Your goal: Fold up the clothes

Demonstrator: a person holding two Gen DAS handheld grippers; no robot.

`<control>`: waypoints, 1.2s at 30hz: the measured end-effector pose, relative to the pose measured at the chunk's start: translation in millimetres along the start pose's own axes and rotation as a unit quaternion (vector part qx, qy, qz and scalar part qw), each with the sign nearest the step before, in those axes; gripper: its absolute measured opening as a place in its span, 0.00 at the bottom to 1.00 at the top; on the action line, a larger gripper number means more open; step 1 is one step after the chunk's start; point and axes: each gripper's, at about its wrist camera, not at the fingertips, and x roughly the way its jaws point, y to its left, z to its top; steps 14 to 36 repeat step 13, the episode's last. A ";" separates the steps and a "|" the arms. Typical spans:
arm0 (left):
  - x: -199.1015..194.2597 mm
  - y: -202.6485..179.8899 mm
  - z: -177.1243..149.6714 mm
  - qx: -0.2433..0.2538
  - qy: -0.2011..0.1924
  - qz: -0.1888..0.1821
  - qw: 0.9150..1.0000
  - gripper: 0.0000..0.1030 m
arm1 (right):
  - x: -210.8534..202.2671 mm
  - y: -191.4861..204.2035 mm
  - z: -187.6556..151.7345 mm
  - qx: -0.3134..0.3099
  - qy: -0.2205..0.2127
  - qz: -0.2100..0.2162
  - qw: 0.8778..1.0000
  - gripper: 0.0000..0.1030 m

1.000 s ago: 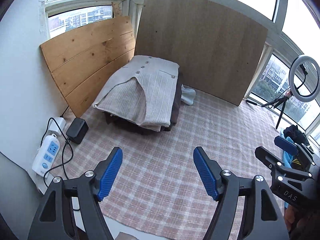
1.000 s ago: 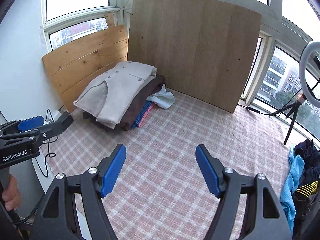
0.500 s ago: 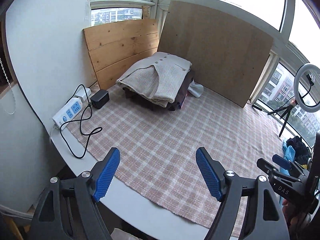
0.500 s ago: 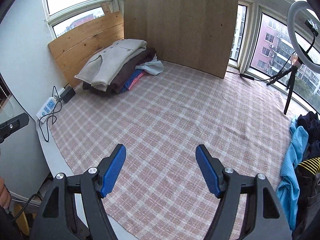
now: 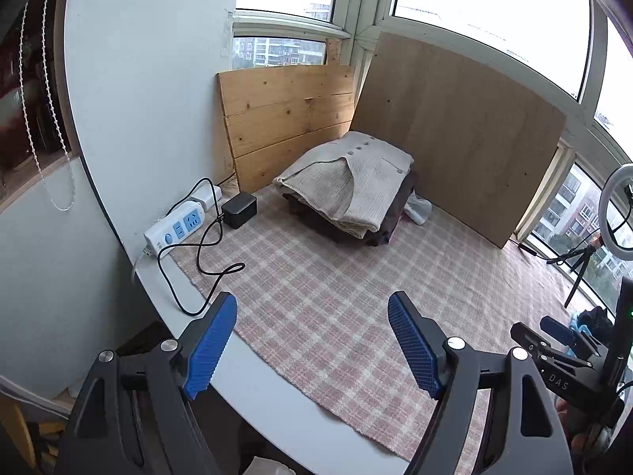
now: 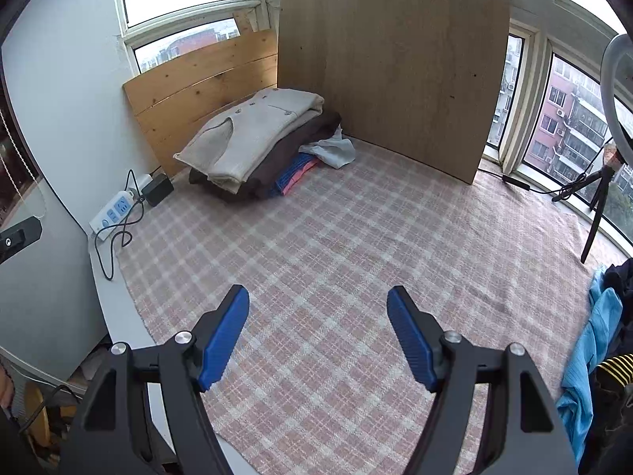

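A stack of folded clothes [image 5: 352, 190] with a beige buttoned cardigan [image 6: 253, 134] on top sits in the far corner of the checked pink cloth [image 5: 336, 297], against the wooden boards. A heap of unfolded clothes, blue [image 6: 593, 348] and dark, lies at the right edge. My left gripper [image 5: 312, 340] is open and empty, held over the table's near-left edge. My right gripper [image 6: 318, 332] is open and empty above the middle of the cloth. The right gripper also shows at the lower right of the left wrist view [image 5: 554, 340].
A white power strip [image 5: 174, 229], a black adapter [image 5: 239, 209] and loose cables lie at the left edge. Two wooden boards [image 6: 391, 63] lean at the back. A ring light on a tripod [image 5: 613, 213] stands at the right by the windows.
Both grippers have pulled back and up from the folded stack toward the near edge of the table. Both stay open and empty.
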 end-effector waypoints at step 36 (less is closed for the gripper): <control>7.5 -9.5 5.0 0.013 0.004 -0.007 1.000 0.75 | 2.0 -22.3 -4.4 0.031 0.001 -0.016 0.999 0.69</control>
